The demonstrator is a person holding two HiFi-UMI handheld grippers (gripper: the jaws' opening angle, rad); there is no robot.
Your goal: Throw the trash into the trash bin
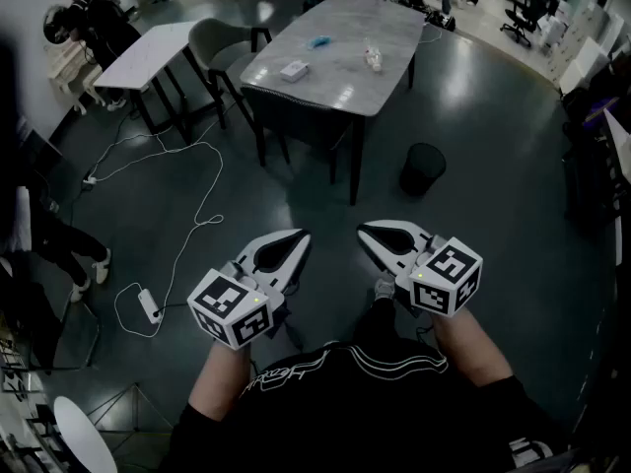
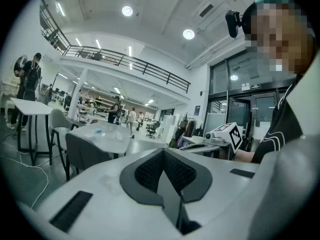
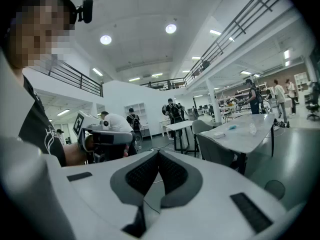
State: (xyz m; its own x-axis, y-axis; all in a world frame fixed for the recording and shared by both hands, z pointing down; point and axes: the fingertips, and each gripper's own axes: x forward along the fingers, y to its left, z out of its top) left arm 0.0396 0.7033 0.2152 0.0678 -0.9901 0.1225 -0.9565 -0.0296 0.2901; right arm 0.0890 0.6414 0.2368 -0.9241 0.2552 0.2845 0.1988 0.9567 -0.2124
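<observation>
The grey table [image 1: 335, 62] is well ahead of me. The black trash bin [image 1: 422, 168] stands on the floor near its right leg, prob. so the throw is short. The trash lies on the tabletop, well apart from my grippers: a white box [image 1: 294, 70], a clear piece [image 1: 373, 58], a blue piece [image 1: 319, 41]. I hold both grippers near my body bc nothing is in reach yet. Left gripper [image 1: 301, 235] & right gripper [image 1: 365, 230]: jaws pressed together, nothing between them.
</observation>
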